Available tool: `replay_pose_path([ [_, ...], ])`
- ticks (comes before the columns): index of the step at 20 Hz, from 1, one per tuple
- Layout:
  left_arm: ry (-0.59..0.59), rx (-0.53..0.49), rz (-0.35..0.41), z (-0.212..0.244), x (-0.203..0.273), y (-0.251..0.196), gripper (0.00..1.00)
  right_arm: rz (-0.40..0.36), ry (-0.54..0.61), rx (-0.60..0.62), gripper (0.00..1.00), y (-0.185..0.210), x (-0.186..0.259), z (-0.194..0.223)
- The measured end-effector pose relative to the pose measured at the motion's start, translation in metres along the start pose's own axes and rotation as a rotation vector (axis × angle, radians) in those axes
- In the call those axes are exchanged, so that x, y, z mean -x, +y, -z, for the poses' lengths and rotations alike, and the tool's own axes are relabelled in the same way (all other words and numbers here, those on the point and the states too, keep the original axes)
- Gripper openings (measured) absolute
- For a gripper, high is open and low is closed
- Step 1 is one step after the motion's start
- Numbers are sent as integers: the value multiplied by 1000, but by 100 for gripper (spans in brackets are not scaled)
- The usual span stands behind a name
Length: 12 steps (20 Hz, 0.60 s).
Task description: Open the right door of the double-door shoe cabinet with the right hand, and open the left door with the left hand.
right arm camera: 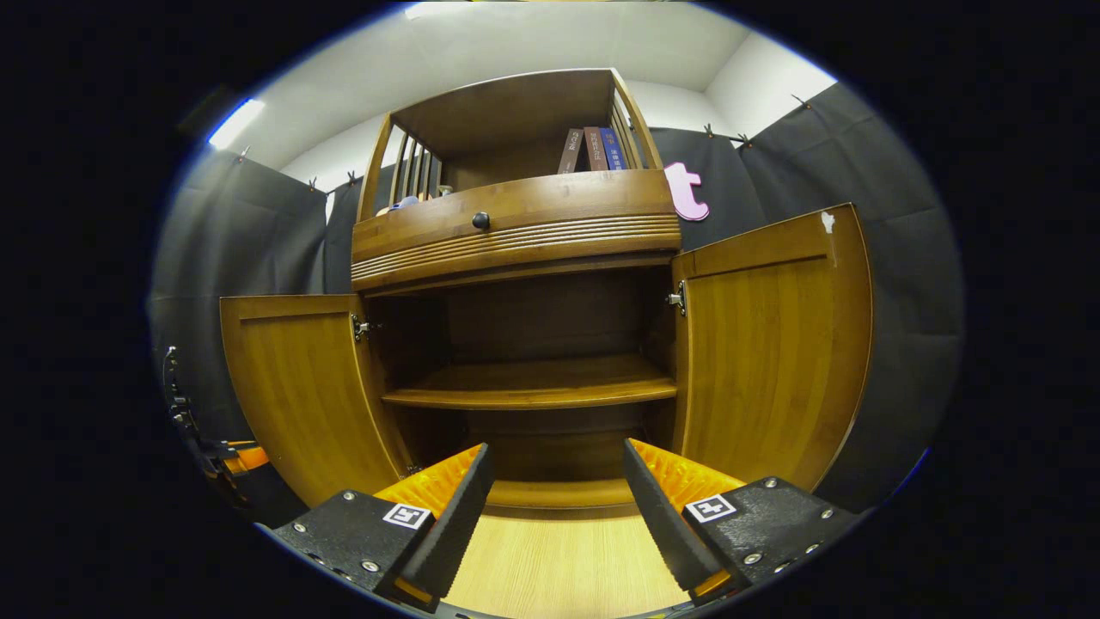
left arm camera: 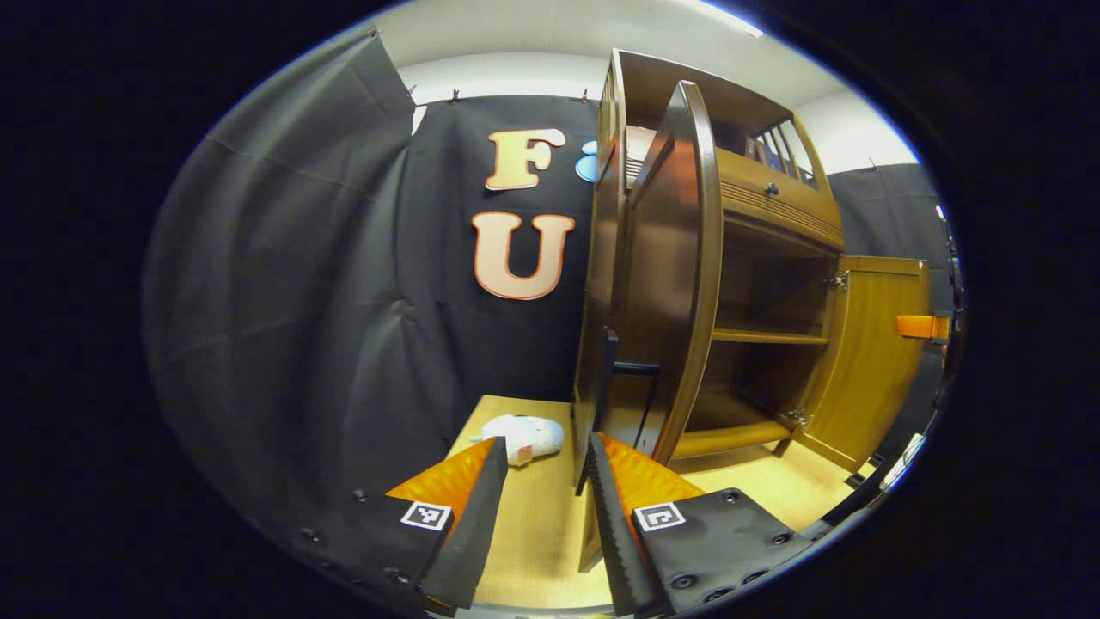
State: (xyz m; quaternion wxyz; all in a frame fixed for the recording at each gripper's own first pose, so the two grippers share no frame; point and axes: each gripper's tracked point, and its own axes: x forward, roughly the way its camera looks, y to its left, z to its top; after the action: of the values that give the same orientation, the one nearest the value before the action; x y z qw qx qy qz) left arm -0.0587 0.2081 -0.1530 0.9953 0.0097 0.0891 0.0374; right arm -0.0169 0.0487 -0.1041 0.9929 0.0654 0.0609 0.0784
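Wooden shoe cabinet (right arm camera: 524, 232): straight ahead of my right gripper, both lower doors swung wide; in my left gripper view I see it from the side, up and to the right of my fingers.
Right door (right arm camera: 769, 344): open, standing out ahead and to the right of my right gripper; in my left gripper view its pale inner face shows far off to the right.
Left door (left arm camera: 675, 284): open, seen nearly edge-on just ahead of my left gripper's right finger; in my right gripper view it hangs open ahead and to the left.
Lower compartment: I see one shelf (right arm camera: 533, 387) across it with nothing on it, and the bottom board below it equally bare.
Top compartment: a few books (right arm camera: 593, 148) stand upright at its right end; something small sits at the left end behind the slats, too unclear to name.
Drawer front: a dark knob (right arm camera: 480, 220) sits at its middle, above the open compartment.
Floor (right arm camera: 559, 567): light wood boards under both grippers.
Left gripper (left arm camera: 543, 460): fingers parted with a clear gap, holding nothing; whether the right finger touches the door's lower edge I cannot tell.
Right gripper (right arm camera: 557, 460): fingers spread wide, holding and touching nothing.
White soft thing (left arm camera: 522, 437): lying on the floor just past my left finger's tip.
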Motion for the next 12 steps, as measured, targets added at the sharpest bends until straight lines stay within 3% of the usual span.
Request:
replay_pose_path([
  [5, -71, 24, -106, -41, 56, -3, 77, 57, 30, 10, 92, -15, 5, 0],
  [6, -78, 24, -124, -50, 66, -4, 77, 73, 30, 18, 92, -19, 7, -2],
  [7, -85, 23, -121, -60, 73, -10, 78, 87, 27, 26, 92, -23, 8, -5],
  [10, -85, -6, -111, -86, 80, -34, 92, 121, 8, 57, 92, -33, 16, -15],
  [12, -68, -12, -99, -93, 82, -50, 93, 144, -7, 85, 93, -39, 21, -24],
])
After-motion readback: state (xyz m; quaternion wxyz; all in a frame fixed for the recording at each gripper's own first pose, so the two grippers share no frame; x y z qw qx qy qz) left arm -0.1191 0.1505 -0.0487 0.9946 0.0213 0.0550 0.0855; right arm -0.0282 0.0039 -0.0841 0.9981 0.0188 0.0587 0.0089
